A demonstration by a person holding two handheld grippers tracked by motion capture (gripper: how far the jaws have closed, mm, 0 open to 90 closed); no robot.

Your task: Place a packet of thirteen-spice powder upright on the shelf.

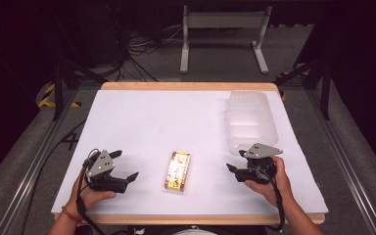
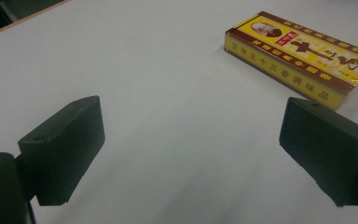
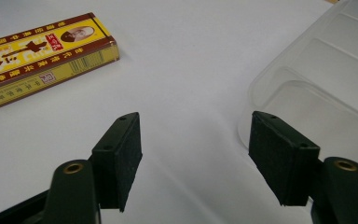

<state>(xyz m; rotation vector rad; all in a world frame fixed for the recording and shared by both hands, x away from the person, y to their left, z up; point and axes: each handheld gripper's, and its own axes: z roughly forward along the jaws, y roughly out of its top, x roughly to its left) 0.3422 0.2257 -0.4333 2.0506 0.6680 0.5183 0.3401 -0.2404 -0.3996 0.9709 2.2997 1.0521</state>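
A yellow and dark red box [image 1: 177,170] with printed characters lies flat near the table's front middle. The left gripper view has this box [image 2: 303,58] at the upper right, and the right gripper view has it [image 3: 37,53] at the upper left. My left gripper [image 1: 126,166] rests low at the front left, open, with bare table between its jaws [image 2: 191,154]. My right gripper [image 1: 236,165] sits at the front right, open and holding nothing [image 3: 196,154]. The box lies between the two grippers, apart from both.
A clear plastic tray [image 1: 249,117] stands at the table's right, just beyond my right gripper, its rim [image 3: 307,74] close to the right jaw. White sheet covers the table [image 1: 152,117]. A metal frame [image 1: 223,39] stands on the floor behind.
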